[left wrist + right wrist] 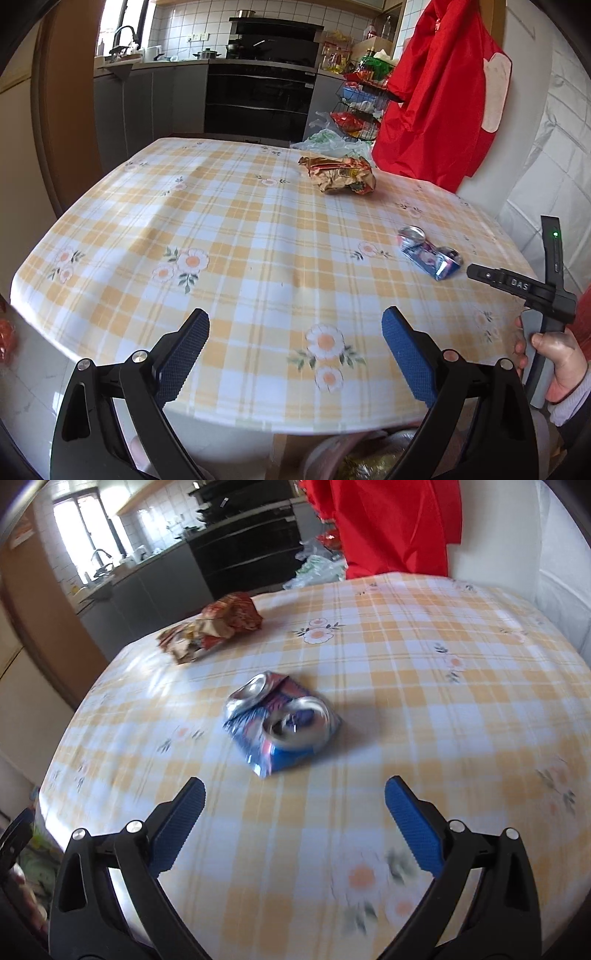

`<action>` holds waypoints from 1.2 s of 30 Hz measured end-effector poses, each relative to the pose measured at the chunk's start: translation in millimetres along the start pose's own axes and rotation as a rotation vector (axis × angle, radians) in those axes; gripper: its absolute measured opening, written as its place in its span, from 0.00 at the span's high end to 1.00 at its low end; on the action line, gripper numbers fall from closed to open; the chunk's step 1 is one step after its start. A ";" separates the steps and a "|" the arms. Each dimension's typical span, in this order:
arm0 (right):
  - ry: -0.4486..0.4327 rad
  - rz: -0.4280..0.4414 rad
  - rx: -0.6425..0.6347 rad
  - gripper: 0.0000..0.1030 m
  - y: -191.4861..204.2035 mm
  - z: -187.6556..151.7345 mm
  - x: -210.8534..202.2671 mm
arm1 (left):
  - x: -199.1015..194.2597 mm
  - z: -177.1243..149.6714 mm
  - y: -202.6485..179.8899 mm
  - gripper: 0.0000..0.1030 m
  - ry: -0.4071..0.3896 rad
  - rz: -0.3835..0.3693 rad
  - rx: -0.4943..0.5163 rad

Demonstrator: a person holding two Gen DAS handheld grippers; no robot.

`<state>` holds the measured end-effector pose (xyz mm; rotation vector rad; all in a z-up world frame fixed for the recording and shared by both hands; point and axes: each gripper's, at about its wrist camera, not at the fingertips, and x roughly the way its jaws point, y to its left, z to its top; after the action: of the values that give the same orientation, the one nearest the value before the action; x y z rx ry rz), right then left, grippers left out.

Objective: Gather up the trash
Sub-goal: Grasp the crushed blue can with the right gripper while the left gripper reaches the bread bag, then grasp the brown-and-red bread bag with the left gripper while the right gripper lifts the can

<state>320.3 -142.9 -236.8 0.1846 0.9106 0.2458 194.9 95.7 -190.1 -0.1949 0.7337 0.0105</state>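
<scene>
Blue crushed can (280, 720) lies flat ahead of the right gripper (295, 805), fingers wide, and could skid across the desk (424, 701) if nudged.

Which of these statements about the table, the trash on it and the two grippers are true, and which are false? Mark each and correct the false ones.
1. The crushed blue aluminium can lies on the yellow checked floral tablecloth. True.
2. The right gripper is shut on the can. False: it is open, short of the can.
3. The crumpled red and gold snack wrapper lies farther from the grippers than the can. True.
4. The left gripper holds the wrapper. False: it is open and empty.
5. A red garment hangs beyond the table. True.
</scene>
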 end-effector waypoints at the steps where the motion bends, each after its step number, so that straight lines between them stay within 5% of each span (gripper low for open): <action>1: 0.008 -0.008 0.014 0.11 0.5 7.1 13.2 | 6.3 5.0 0.0 0.10 -0.001 0.000 0.004; 8: 0.038 -0.046 0.114 0.26 -6.6 23.1 51.8 | 59.0 49.2 -10.9 0.10 -0.003 -0.037 0.047; 12: 0.026 -0.034 0.129 0.43 -11.8 24.6 51.1 | 87.8 69.6 -16.8 0.10 0.040 -0.086 0.033; 19: 0.000 0.011 0.166 0.44 -35.3 26.7 36.5 | 142.8 106.3 -38.0 0.09 0.050 -0.140 0.044; 25: -0.036 0.028 0.182 0.44 -56.0 26.0 19.2 | 190.0 143.3 -78.3 0.07 -0.032 -0.058 0.172; 36: -0.030 0.065 0.201 0.44 -66.9 23.7 19.7 | 249.3 191.3 -88.4 0.06 -0.011 0.026 -0.053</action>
<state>359.6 -202.5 -254.9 0.4030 0.9000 0.2106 514.2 28.8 -202.1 -0.2358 0.7251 0.0553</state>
